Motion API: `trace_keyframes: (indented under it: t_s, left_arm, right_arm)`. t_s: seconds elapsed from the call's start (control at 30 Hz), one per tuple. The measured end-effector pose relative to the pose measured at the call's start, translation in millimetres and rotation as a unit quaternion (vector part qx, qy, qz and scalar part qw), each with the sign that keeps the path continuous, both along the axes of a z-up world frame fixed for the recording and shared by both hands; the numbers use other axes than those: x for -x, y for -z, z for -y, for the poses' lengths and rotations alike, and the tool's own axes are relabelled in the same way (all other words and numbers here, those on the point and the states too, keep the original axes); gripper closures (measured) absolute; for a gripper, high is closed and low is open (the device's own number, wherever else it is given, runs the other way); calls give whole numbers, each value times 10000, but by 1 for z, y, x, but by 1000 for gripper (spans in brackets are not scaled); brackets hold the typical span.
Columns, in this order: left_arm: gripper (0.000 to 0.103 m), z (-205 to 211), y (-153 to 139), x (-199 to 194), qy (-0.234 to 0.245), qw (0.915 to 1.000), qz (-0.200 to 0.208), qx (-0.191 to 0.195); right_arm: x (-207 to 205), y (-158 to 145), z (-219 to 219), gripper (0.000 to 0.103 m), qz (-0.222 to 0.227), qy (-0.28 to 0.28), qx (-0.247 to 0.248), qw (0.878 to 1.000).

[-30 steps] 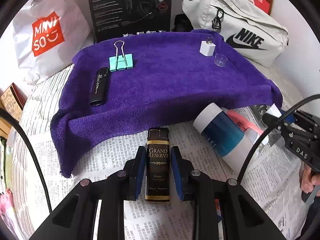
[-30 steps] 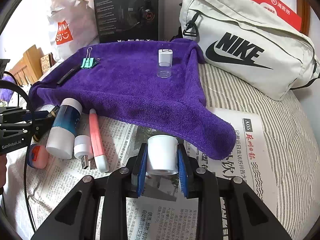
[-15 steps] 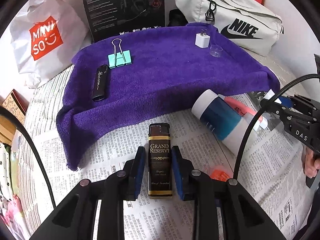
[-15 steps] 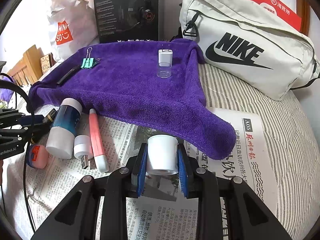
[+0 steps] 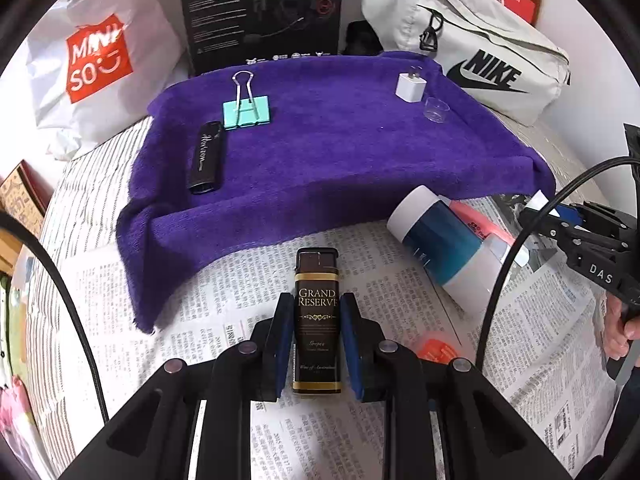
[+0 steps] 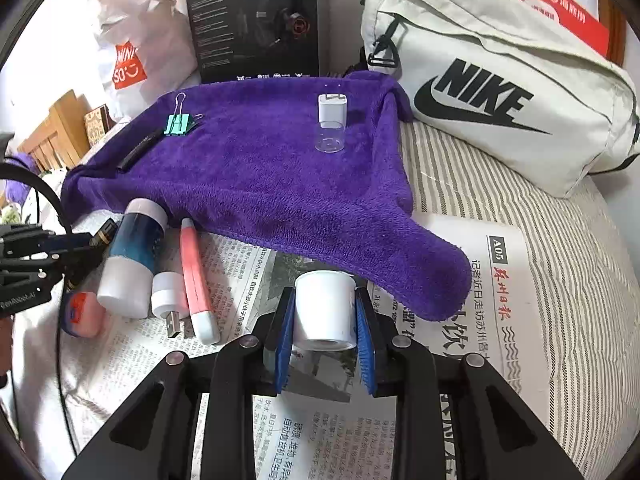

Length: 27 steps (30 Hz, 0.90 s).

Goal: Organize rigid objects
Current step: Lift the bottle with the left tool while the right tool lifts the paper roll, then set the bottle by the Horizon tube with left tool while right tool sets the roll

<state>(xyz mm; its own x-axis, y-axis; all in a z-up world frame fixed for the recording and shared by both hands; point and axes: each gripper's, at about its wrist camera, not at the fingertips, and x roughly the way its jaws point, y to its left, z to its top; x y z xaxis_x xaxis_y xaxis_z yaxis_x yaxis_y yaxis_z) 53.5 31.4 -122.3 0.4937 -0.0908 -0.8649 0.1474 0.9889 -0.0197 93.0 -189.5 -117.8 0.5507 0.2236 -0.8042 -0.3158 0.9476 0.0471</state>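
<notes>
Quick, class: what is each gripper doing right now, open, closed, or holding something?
Left gripper: closed on the lighter.
Right gripper: closed on the white cup.

Purple towel, striped bedding, bright odds and ends

The towel (image 5: pixel 340 168) is deep purple; on it lie a mint-green binder clip (image 5: pixel 247 112) with silver wire handles, a black lighter (image 5: pixel 206 158) with pale script, a white charger plug (image 5: pixel 409 87) and a clear glass vial (image 6: pixel 329 136). The lighter (image 5: pixel 317 320) in front is dark brown with gold bands and gold lettering, between blue pads (image 5: pixel 285 344). The bottle (image 6: pixel 134 256) is teal-blue with white ends, beside a pink-and-white pen (image 6: pixel 196 280). The small cup (image 6: pixel 325 312) is white. The sheet (image 6: pixel 560 248) has grey and white stripes; the newspaper (image 6: pixel 500 280) is black print with red characters. The Nike bag (image 6: pixel 500 92) is off-white with a black logo.
</notes>
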Motion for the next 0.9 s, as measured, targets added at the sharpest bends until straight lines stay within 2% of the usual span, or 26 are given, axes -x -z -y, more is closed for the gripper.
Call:
trace_keyframes:
  t_s: [0.27,0.43,0.57,0.8,0.9]
  left_arm:
    - [80,-6,-24,12,2,9998,183,51]
    - [80,-16,-39,13,-219,9989,378,192]
    - [80,-21,-46,7,-231,9983,442,306]
    - [80,-29,-59,-12,-290,9974,617,218]
    - [80,-34,-59,-25,-338,9975,572,227]
  right_arm:
    - [13,-29,0,75,131,-172,-150,9997]
    - [16,-47,-3,75,211,-293,-236,9991]
    - [12,-60,-2,75,310,-278,-263,9988]
    - [-7,-78,-7,75,492,-319,-203,9981]
    - [-21,-82,-8,75,523,-298,-256,9979]
